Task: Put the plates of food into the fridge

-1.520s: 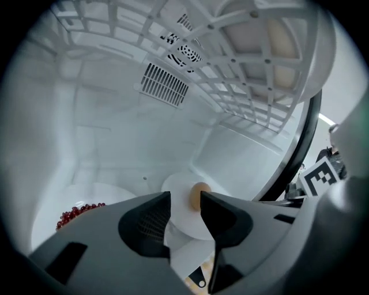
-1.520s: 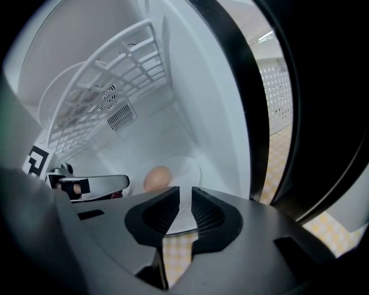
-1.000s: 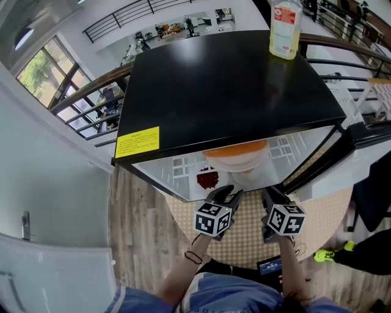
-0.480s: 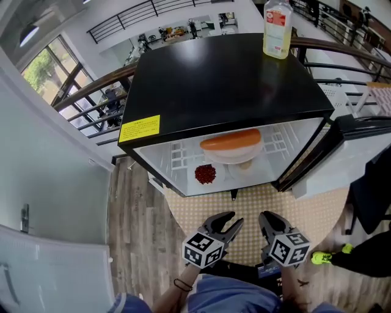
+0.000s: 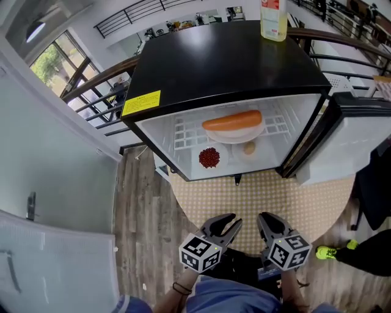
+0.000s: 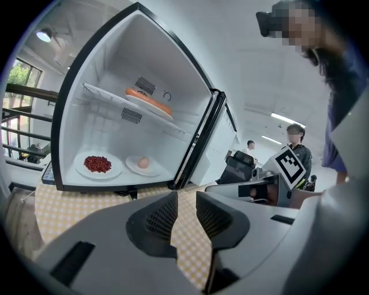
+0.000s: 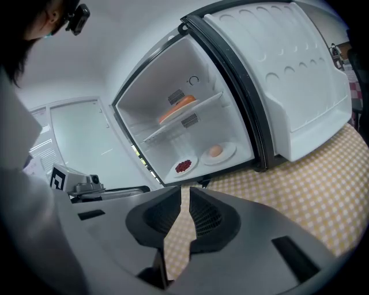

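The black fridge [image 5: 226, 61] stands open. Inside, a plate with a long orange food [image 5: 232, 122] rests on the wire shelf. Below it, on the fridge floor, sit a plate of red beans [image 5: 209, 158] and a plate with an egg [image 5: 248, 148]. The same plates show in the left gripper view: orange food [image 6: 149, 101], beans [image 6: 98, 164], egg [image 6: 143, 163]. My left gripper [image 5: 227, 224] [image 6: 187, 199] hangs over the mat in front of the fridge, its jaws closing with nothing between them. My right gripper [image 5: 269, 221] [image 7: 185, 193] is beside it, jaws a little apart and empty.
The white-lined fridge door [image 5: 354, 140] swings out to the right. A bottle [image 5: 274, 18] stands on the fridge top. A checked yellow mat [image 5: 256, 195] covers the wooden floor before the fridge. A green shoe [image 5: 327, 252] is at the right. People stand behind in the left gripper view.
Both grippers have drawn back from the fridge opening toward me, empty. The left jaws have narrowed. The three plates stay inside the fridge.
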The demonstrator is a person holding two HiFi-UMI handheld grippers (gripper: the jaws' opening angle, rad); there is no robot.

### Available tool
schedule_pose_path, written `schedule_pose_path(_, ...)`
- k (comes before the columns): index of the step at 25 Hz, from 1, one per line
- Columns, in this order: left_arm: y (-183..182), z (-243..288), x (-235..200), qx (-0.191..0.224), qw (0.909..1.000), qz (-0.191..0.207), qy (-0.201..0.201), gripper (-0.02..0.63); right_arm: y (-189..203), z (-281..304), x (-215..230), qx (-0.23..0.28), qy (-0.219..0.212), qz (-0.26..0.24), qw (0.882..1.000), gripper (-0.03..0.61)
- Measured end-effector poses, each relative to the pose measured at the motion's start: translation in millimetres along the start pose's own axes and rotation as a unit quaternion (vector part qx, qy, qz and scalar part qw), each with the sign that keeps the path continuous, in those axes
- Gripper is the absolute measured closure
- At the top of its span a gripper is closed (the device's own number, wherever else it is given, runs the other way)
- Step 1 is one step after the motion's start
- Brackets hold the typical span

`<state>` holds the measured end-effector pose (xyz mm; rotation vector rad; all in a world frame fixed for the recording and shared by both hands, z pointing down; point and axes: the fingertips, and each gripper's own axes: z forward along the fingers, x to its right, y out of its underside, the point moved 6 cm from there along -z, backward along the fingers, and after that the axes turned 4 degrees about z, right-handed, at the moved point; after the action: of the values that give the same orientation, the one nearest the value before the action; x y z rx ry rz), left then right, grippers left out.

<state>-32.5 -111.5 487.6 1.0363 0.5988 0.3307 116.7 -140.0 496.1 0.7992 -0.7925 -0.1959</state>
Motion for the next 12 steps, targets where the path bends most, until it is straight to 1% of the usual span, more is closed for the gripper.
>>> schedule_pose_path(7, 6, -26, 10, 0.000, 0.9999, 0.005, -0.011, 0.515, 19, -8, -17, -0.002, -0.016, 0.007, 1.000, 0.522)
schedule_pose_path(10, 4, -34, 13, 0.005, 0.9999, 0.011, -0.003, 0.520, 25, -11, -25, 0.003, -0.015, 0.008, 1.000, 0.522)
schedule_pose_path(12, 1, -41, 14, 0.015, 0.9997, 0.017, 0.004, 0.523, 28, -12, -31, 0.009, -0.013, 0.008, 1.000, 0.523)
